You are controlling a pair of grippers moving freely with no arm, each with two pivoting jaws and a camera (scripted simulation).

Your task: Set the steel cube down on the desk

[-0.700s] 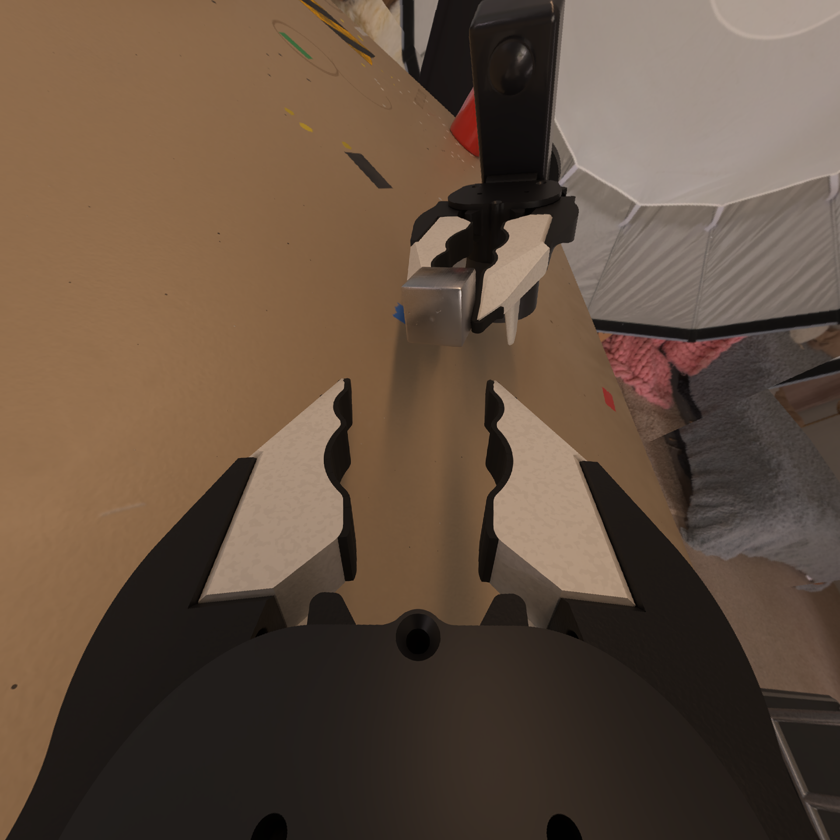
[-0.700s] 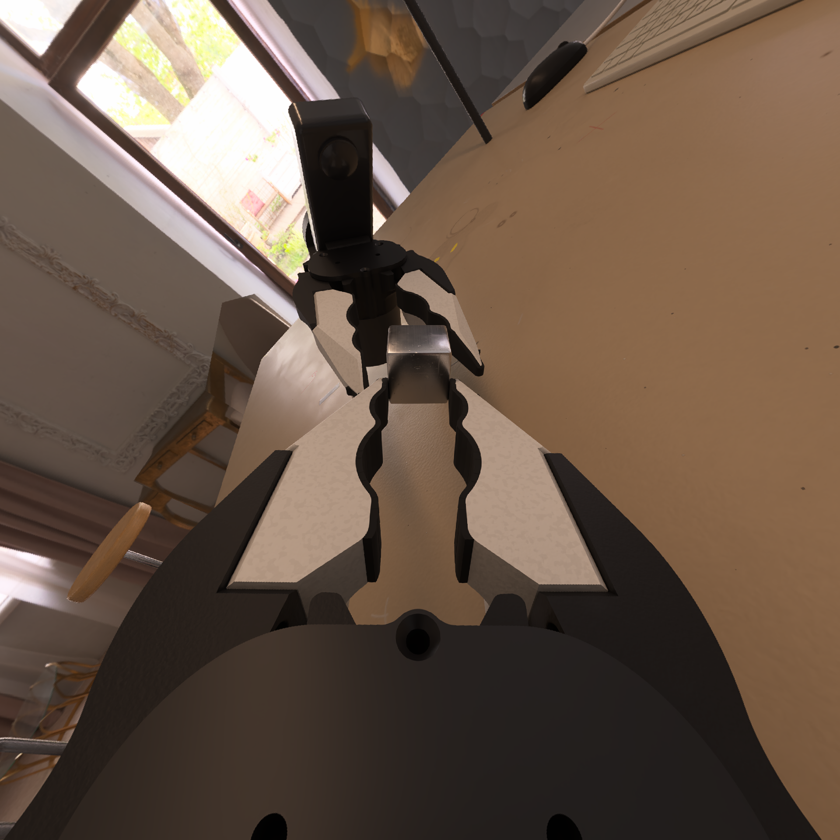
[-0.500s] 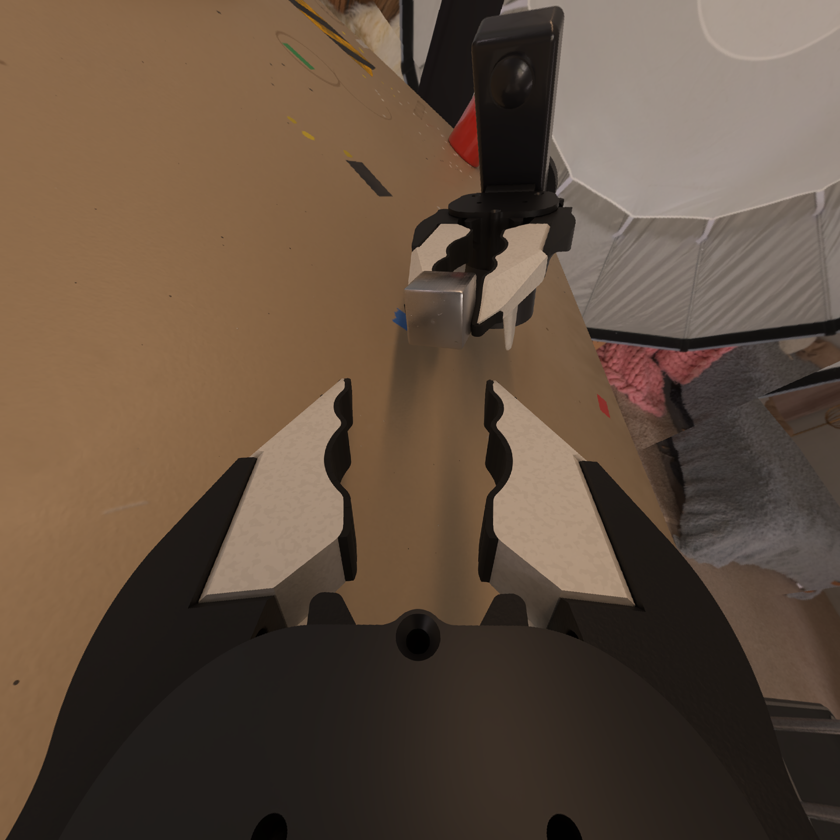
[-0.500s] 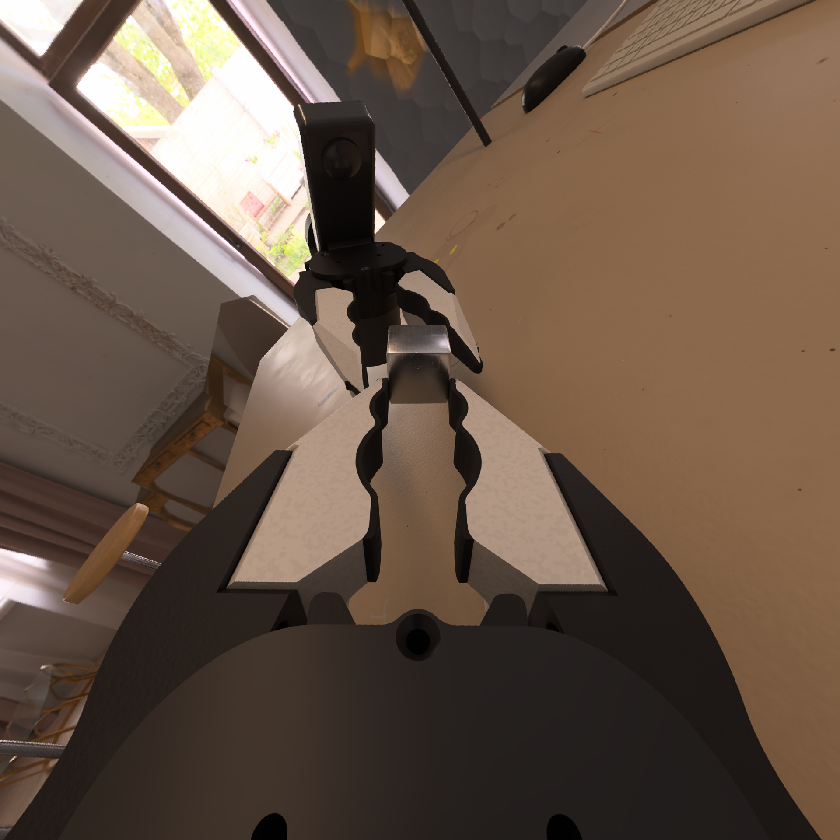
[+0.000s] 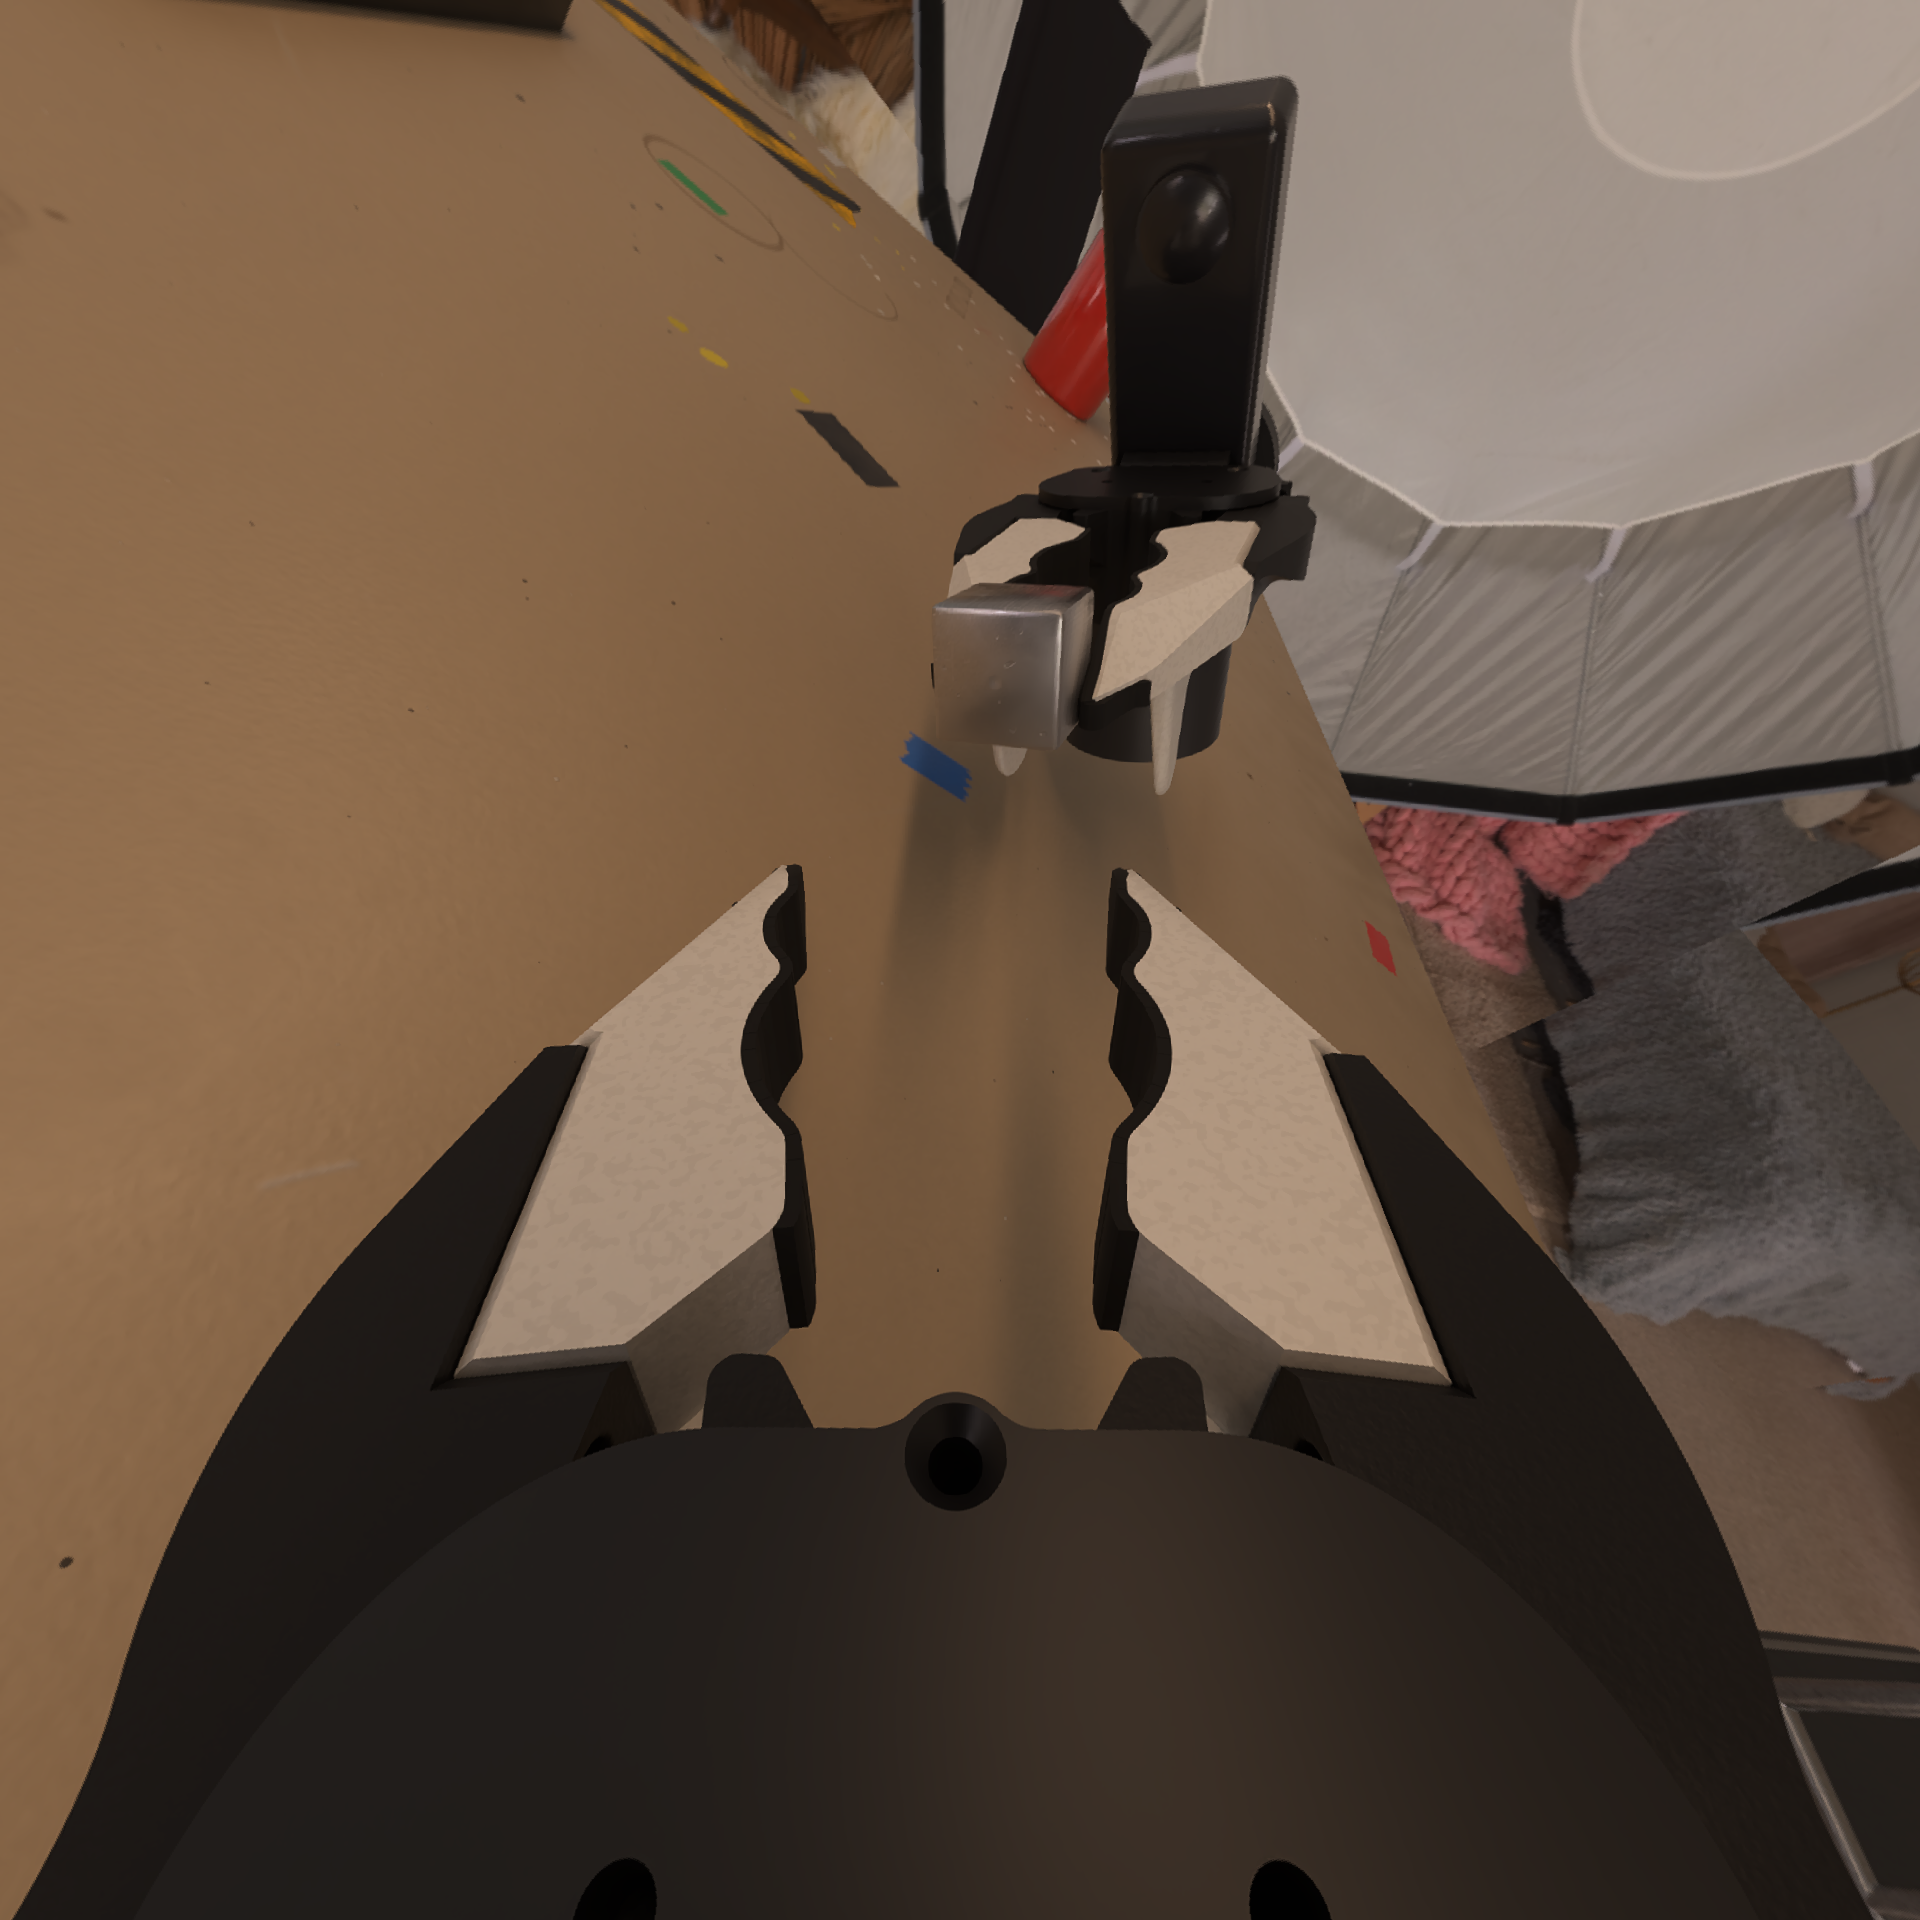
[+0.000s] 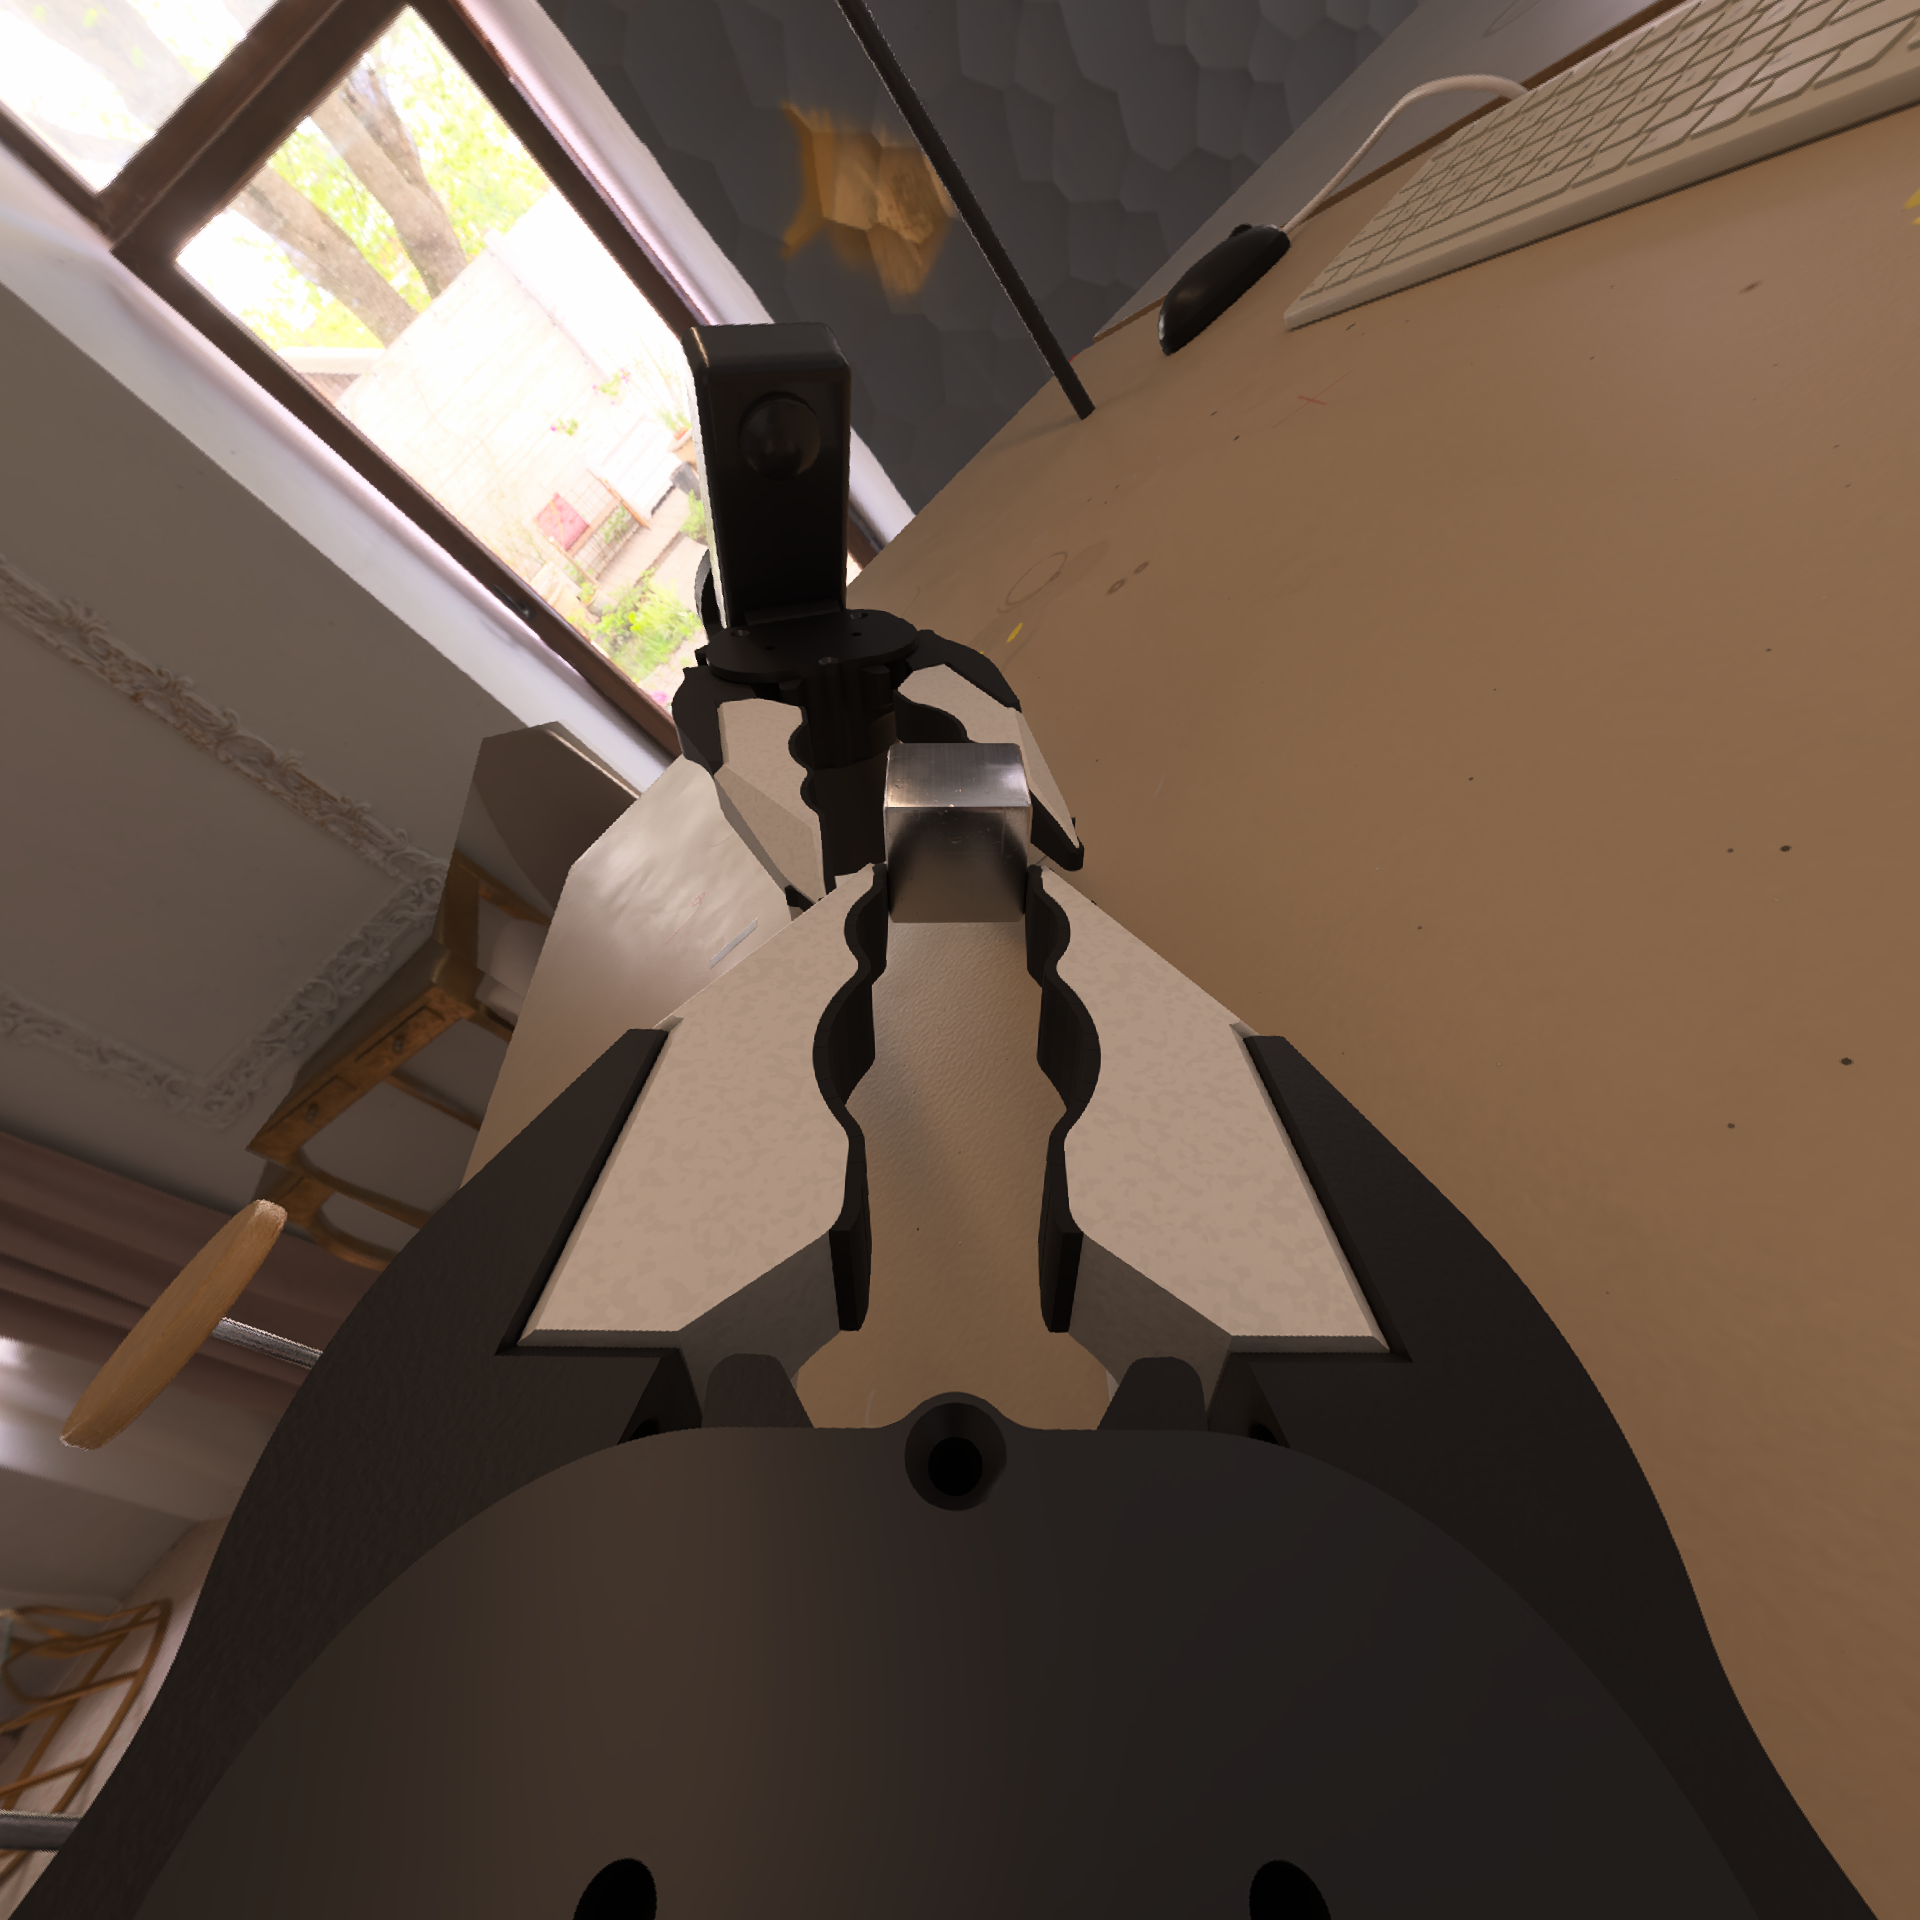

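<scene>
The steel cube is a small shiny block held off the brown desk, near its right edge. My right gripper is shut on it, straight ahead of my left gripper, which is open and empty above the desk. In the right wrist view, the right gripper pinches the cube at its fingertips beside the desk. The left gripper's fingers show just beyond the cube, partly hidden by it.
A blue tape mark lies on the desk just below the cube. A black strip, a red cylinder and a red mark are nearby. A white keyboard and black mouse sit far off.
In the left wrist view the right gripper and cube have shifted up and away from the blue mark, which now shows fully. Both grips are unchanged.
</scene>
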